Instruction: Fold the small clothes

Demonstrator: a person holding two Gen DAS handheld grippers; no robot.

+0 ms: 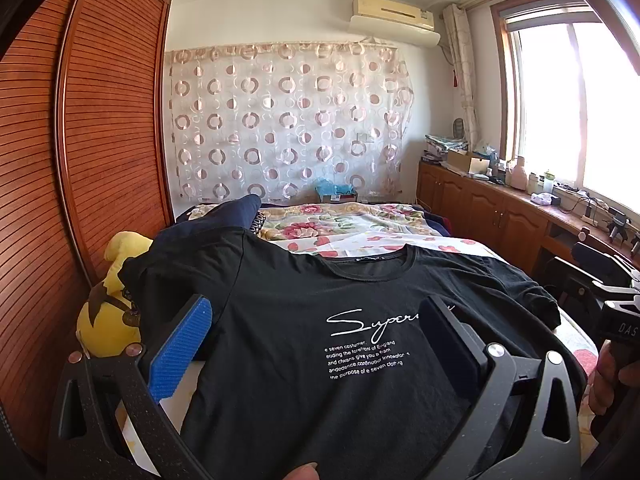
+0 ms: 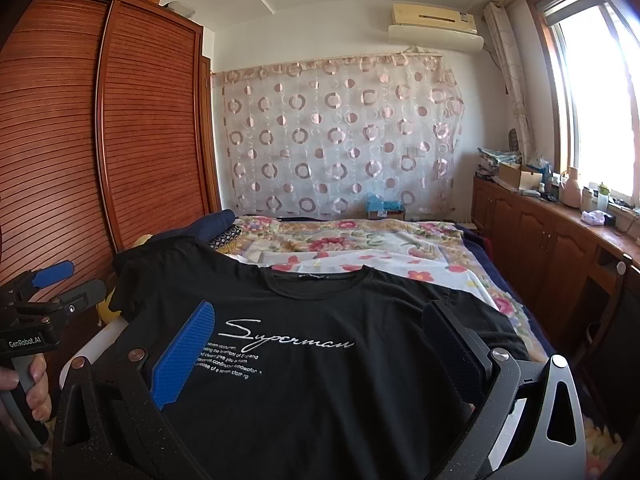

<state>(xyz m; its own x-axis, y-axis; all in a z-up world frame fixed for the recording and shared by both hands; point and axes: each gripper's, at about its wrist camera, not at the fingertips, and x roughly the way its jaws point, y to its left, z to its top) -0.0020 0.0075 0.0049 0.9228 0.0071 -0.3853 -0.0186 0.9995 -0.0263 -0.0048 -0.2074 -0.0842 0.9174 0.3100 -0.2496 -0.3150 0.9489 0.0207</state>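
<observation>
A black T-shirt (image 1: 304, 320) with white script lettering lies flat, front up, on the bed, its collar toward the far wall. The same T-shirt (image 2: 320, 360) fills the lower half of the right wrist view. My left gripper (image 1: 316, 312) hovers over the shirt's near hem, open wide, nothing between its fingers. My right gripper (image 2: 320, 320) also stands open above the shirt's lower part, empty. The left gripper (image 2: 68, 284) shows at the left edge of the right wrist view, held by a hand. Part of the right gripper's body (image 1: 616, 320) appears at the right edge of the left wrist view.
A floral bedspread (image 1: 348, 220) covers the bed beyond the shirt. A yellow plush toy (image 1: 112, 312) sits at the bed's left side by the wooden wardrobe (image 1: 100, 140). A dark blue pillow (image 1: 232, 210) lies behind the shirt's left sleeve. Low wooden cabinets (image 1: 480, 208) with clutter run under the window.
</observation>
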